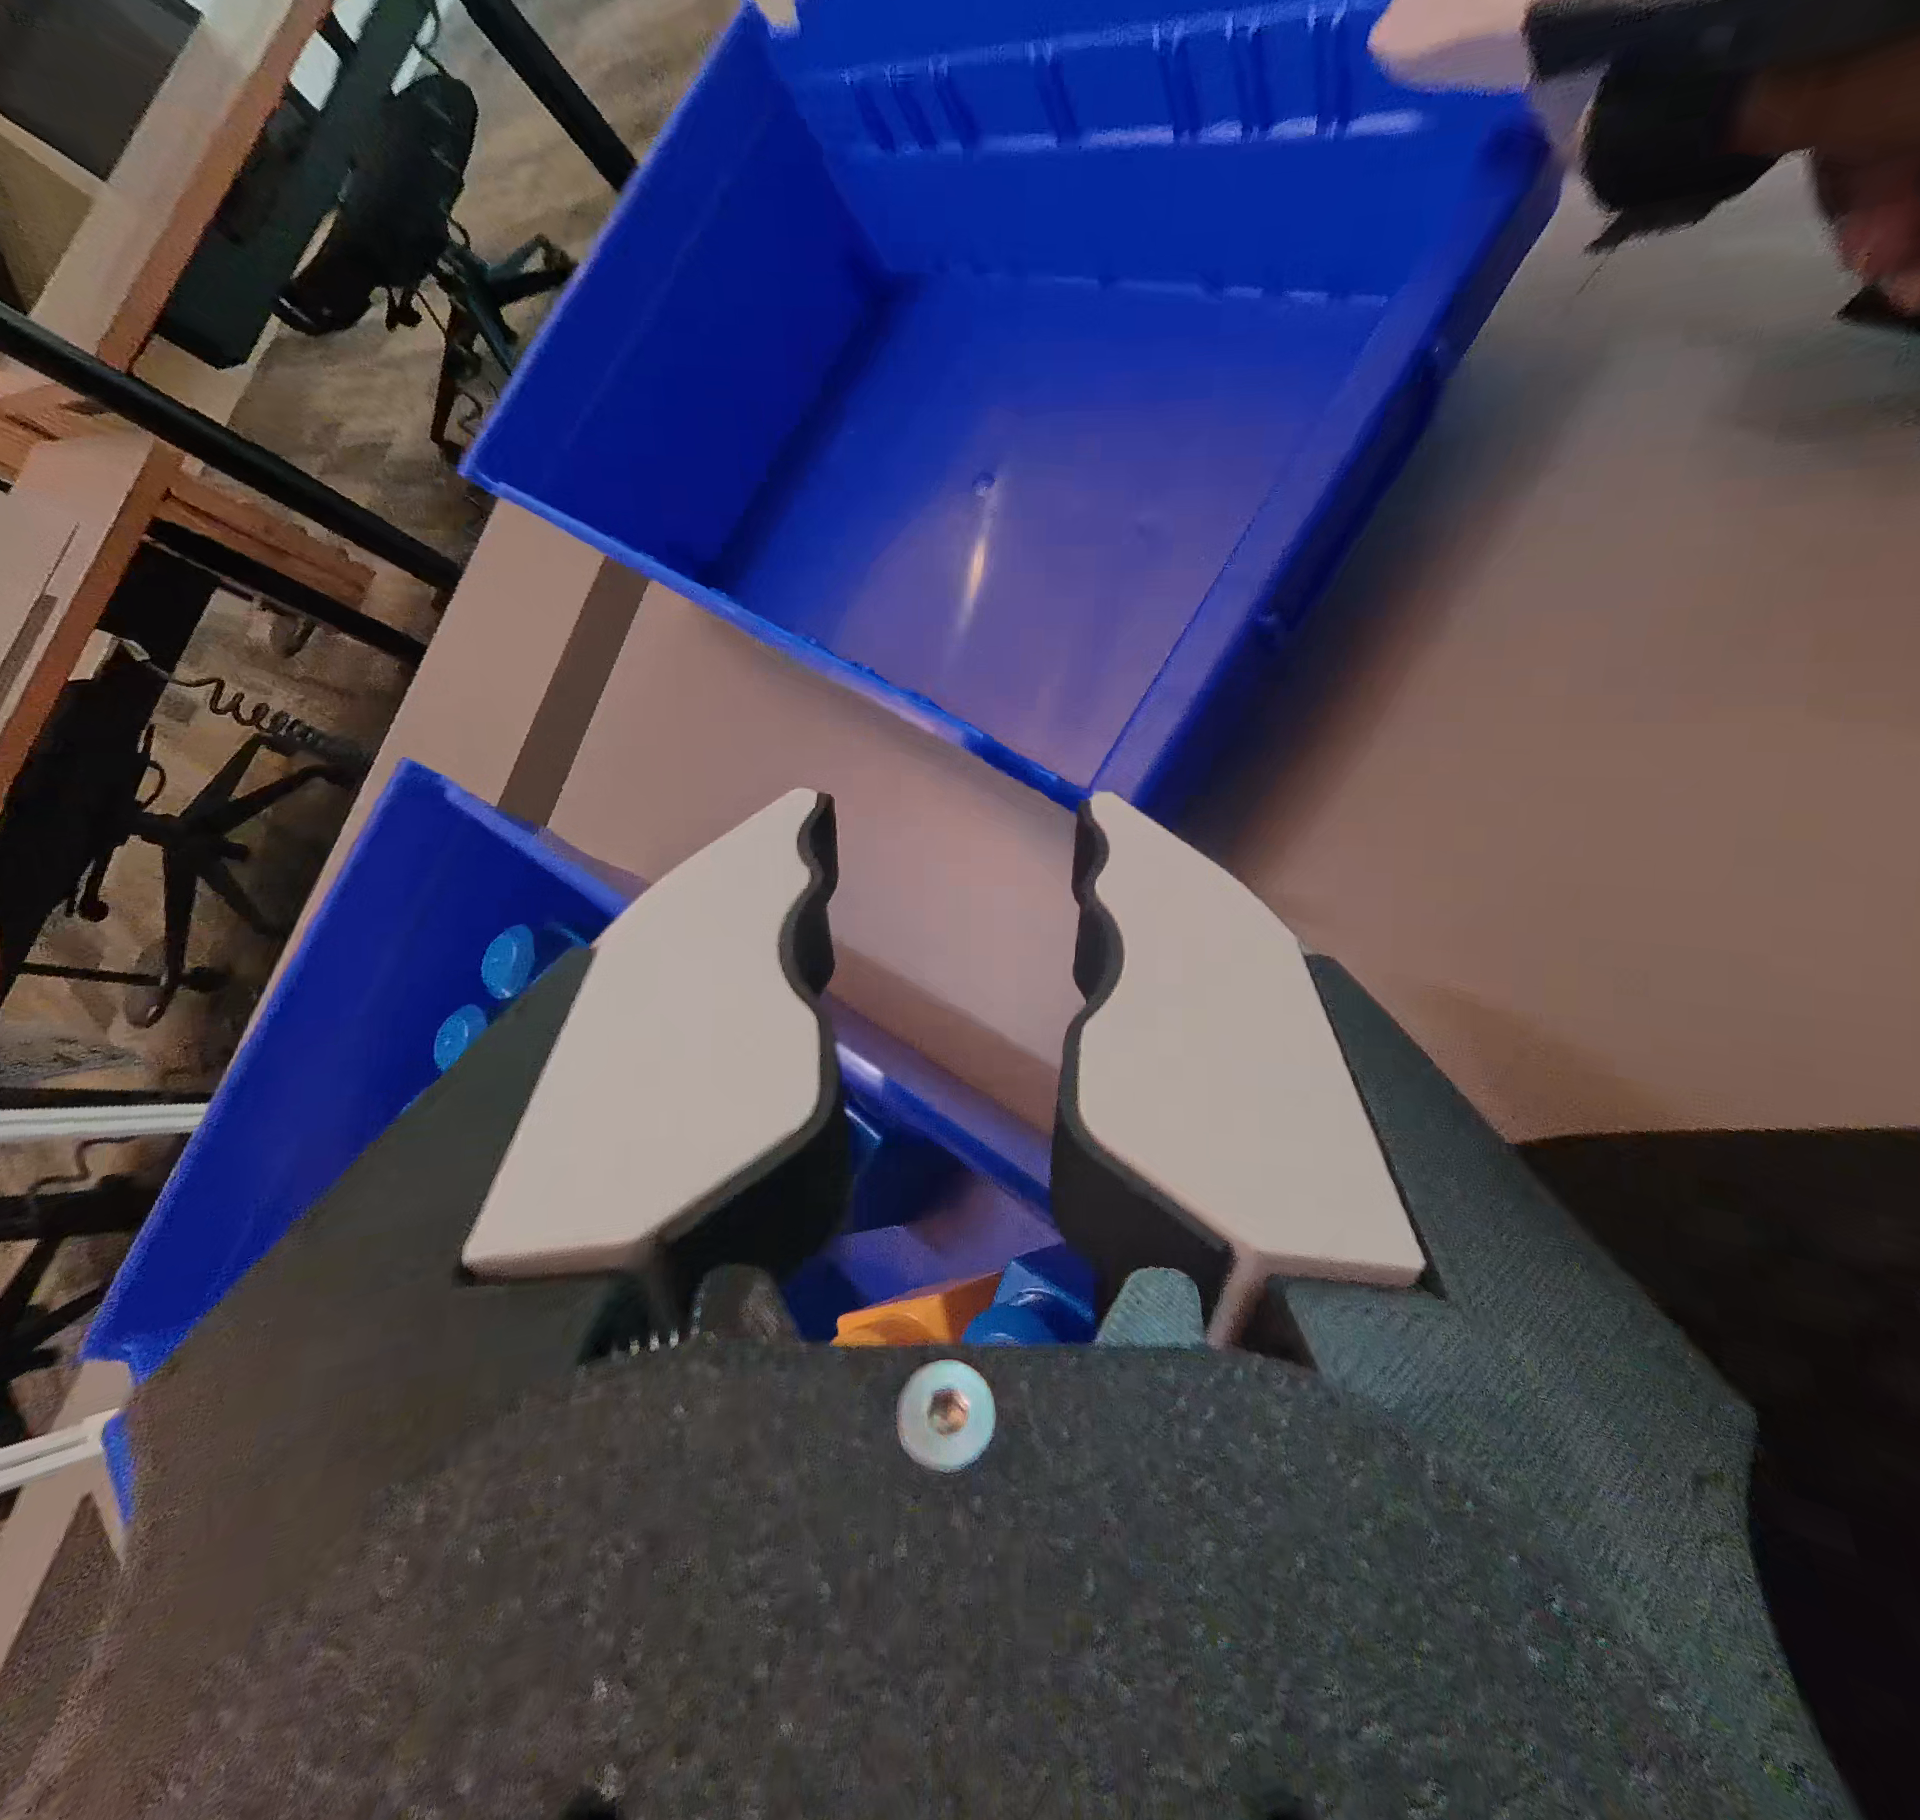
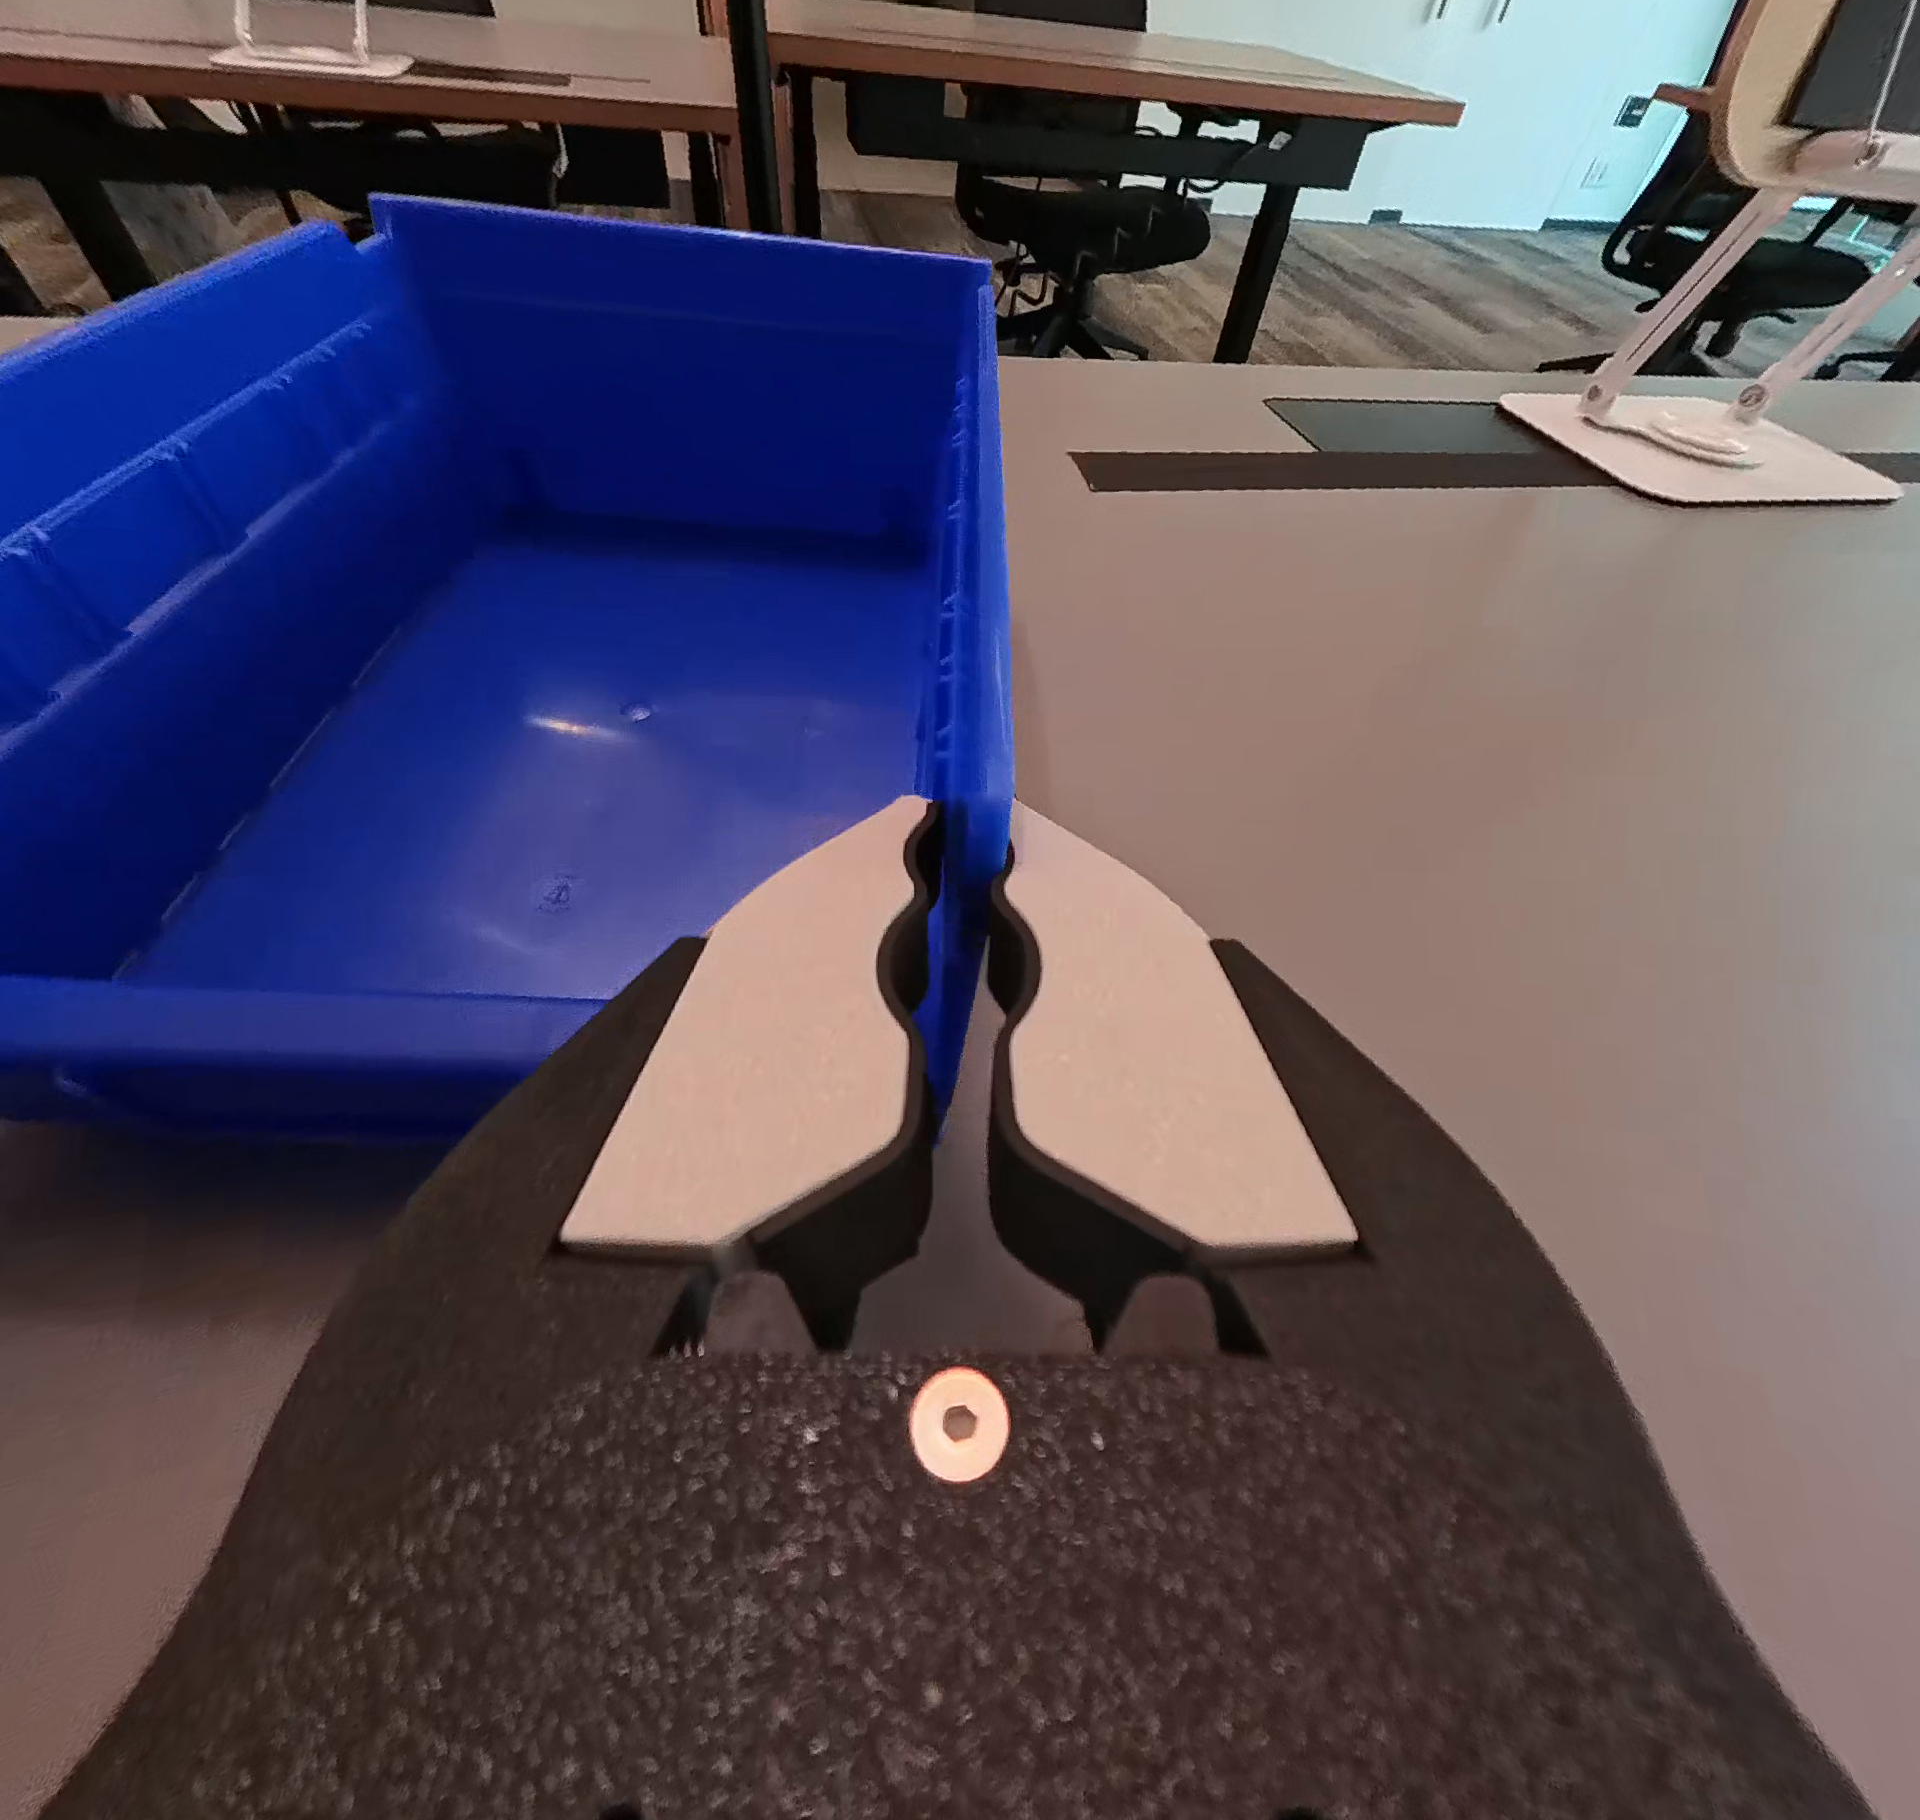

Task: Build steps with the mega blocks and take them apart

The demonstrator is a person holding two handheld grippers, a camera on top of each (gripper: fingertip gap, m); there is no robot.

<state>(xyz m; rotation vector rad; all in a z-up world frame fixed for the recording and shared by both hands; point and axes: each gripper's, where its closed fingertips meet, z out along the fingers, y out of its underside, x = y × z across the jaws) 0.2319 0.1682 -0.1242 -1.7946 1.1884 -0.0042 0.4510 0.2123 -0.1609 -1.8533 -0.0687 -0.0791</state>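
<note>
So, my tongs have nothing in them yet.

My left tongs point(image 1: 951, 897) are wide open over the table point(image 1: 1507, 731), and the mega blocks point(image 1: 499, 991) sit in a blue bin point(image 1: 312, 1043) right under them. My right tongs point(image 2: 961, 856) are almost closed, with just a thin gap, next to the empty blue bin point(image 2: 966, 523) and holding nothing. I think the blocks are light, hard and a bit smooth, so I should pinch one by its flat sides, not by the round bumps on top.
</note>
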